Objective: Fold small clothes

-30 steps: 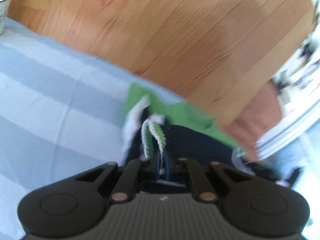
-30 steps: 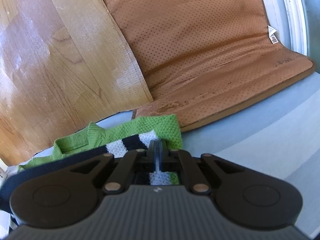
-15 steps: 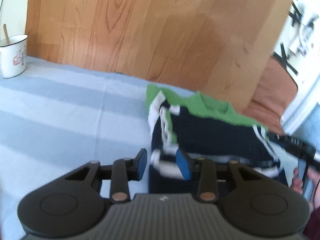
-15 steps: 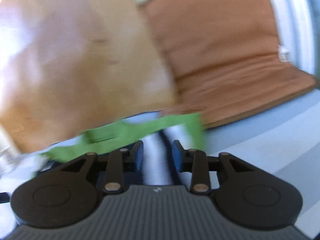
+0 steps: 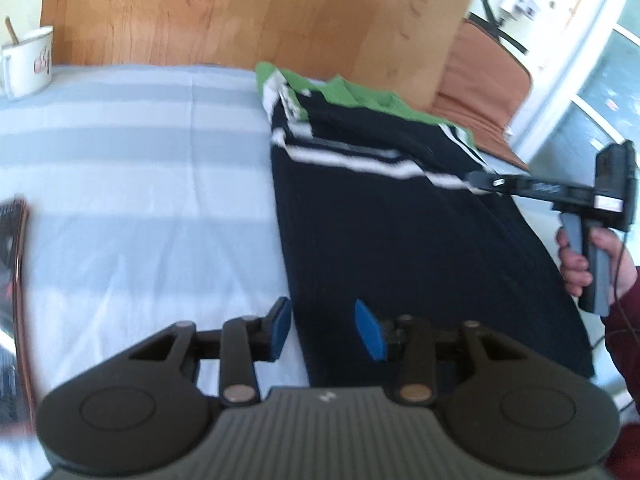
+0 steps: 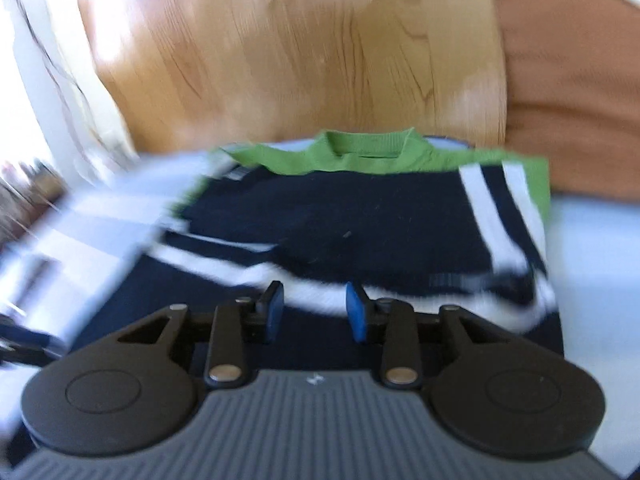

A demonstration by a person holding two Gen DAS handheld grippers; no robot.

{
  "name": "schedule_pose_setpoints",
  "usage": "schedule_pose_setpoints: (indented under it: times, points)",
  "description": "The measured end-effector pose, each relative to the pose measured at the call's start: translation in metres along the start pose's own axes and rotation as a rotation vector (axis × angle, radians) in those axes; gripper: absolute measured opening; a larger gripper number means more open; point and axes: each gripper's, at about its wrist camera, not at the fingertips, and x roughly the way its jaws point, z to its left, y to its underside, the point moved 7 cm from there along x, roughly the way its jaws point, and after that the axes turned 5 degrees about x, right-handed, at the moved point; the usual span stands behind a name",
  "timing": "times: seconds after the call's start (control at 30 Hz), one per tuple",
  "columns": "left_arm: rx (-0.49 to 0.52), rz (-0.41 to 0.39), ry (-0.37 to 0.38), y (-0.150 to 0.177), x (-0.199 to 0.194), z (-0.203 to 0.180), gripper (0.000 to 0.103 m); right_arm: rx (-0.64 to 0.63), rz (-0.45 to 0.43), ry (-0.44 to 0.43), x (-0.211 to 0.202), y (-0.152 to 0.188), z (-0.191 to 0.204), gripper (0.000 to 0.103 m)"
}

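Note:
A small knit sweater, navy with white stripes and a green collar, lies flat on the blue striped cloth, sleeves folded in over the body. My left gripper is open and empty above its near left hem corner. My right gripper is open and empty over the white stripe on the sweater, facing the green collar. The right gripper also shows in the left wrist view, at the sweater's right edge, held by a hand.
A white enamel mug stands at the far left of the cloth. A wooden panel rises behind the table. A brown cushion lies at the far right. A dark flat object sits at the left edge.
Both grippers let go of the sweater's sleeves and opened. Both drew back toward me from the collar end; the sweater now lies flat with sleeves folded in.

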Motion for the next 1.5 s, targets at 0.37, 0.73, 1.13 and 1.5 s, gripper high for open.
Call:
schedule_pose_setpoints:
  times: [0.37, 0.73, 1.13, 1.5]
  points:
    - [-0.127, 0.099, 0.091, 0.061, -0.030, -0.020, 0.058, 0.255, -0.060, 0.009, -0.139, 0.102, -0.055, 0.048]
    - [-0.167, 0.103, 0.039, 0.077, -0.031, -0.031, 0.014, 0.374, -0.022, -0.072, -0.176, 0.164, -0.051, 0.050]
    - [-0.392, -0.003, 0.217, 0.067, -0.039, -0.009, 0.013, 0.394, -0.006, -0.148, -0.169, 0.156, -0.037, 0.011]
    - [-0.443, -0.155, 0.268, -0.028, -0.016, 0.011, 0.013, 0.467, -0.228, -0.162, -0.134, 0.052, -0.069, 0.011]
